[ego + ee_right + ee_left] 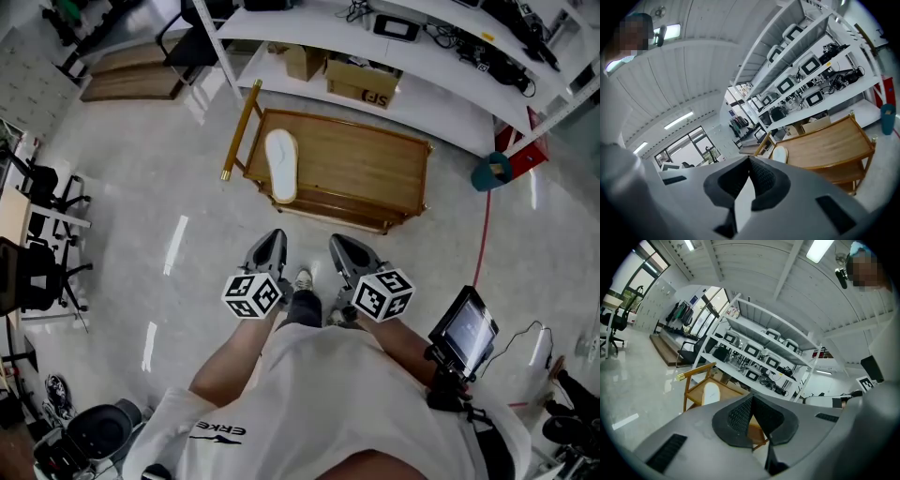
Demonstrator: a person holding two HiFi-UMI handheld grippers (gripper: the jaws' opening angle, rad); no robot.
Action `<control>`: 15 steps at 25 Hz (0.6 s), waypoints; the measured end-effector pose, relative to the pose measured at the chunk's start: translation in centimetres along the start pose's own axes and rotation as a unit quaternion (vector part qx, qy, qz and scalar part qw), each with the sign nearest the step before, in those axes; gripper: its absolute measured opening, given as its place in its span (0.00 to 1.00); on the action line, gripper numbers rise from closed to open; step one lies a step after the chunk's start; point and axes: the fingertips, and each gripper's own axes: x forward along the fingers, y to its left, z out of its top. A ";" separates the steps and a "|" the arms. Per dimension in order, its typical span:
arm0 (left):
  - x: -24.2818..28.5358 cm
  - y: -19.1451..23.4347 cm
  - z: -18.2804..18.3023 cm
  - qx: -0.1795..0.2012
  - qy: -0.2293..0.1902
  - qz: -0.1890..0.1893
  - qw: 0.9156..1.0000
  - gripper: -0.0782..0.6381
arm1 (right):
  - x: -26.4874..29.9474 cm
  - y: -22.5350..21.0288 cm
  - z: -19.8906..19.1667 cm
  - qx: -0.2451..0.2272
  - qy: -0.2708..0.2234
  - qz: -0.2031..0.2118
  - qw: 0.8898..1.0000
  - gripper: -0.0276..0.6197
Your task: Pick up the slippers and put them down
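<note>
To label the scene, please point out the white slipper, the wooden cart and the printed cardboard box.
white slipper (281, 166), head view, middle of its white surface
wooden cart (366, 169), head view, bare part of its top board
printed cardboard box (359, 84), head view, its side face

Floor (131, 178): pale, polished, glossy, with streaks of reflected light. Low table (366, 159): varnished wood, satin sheen; rail (241, 128) at its left end brass-coloured. Slipper (281, 165): white, matt. Far boxes (361, 82): cardboard. Left gripper (751, 398): matt grey plastic shell, black ribbed pads (738, 417).
</note>
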 end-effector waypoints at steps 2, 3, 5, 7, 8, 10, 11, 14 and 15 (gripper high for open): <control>1.5 1.5 0.1 -0.006 0.008 0.005 1.000 0.11 | 1.6 -0.8 0.2 0.001 0.008 -0.007 1.000 0.04; 2.2 2.3 0.2 -0.008 0.013 0.007 1.000 0.11 | 2.4 -1.2 0.3 0.002 0.012 -0.010 1.000 0.04; 3.5 3.8 0.0 -0.013 0.022 0.012 1.000 0.11 | 4.0 -2.1 0.1 0.004 0.019 -0.016 1.000 0.04; 4.5 5.5 -0.5 -0.019 0.033 0.016 0.999 0.11 | 5.5 -2.9 -0.2 0.007 0.025 -0.023 0.999 0.04; 5.0 6.2 -0.7 -0.022 0.039 0.019 0.999 0.11 | 6.1 -3.3 -0.4 0.008 0.029 -0.027 0.999 0.04; 6.0 7.4 -1.3 -0.027 0.053 0.022 0.998 0.11 | 7.1 -4.2 -0.7 0.011 0.037 -0.036 0.999 0.04; 6.5 8.0 -1.7 -0.029 0.060 0.023 0.997 0.11 | 7.6 -4.7 -0.9 0.013 0.040 -0.041 0.998 0.04; 8.0 10.3 -2.8 -0.033 0.082 0.029 0.996 0.11 | 9.3 -6.2 -1.8 0.020 0.052 -0.055 0.997 0.04; 8.5 11.0 -3.3 -0.036 0.090 0.031 0.995 0.11 | 9.9 -6.6 -2.1 0.023 0.057 -0.059 0.996 0.04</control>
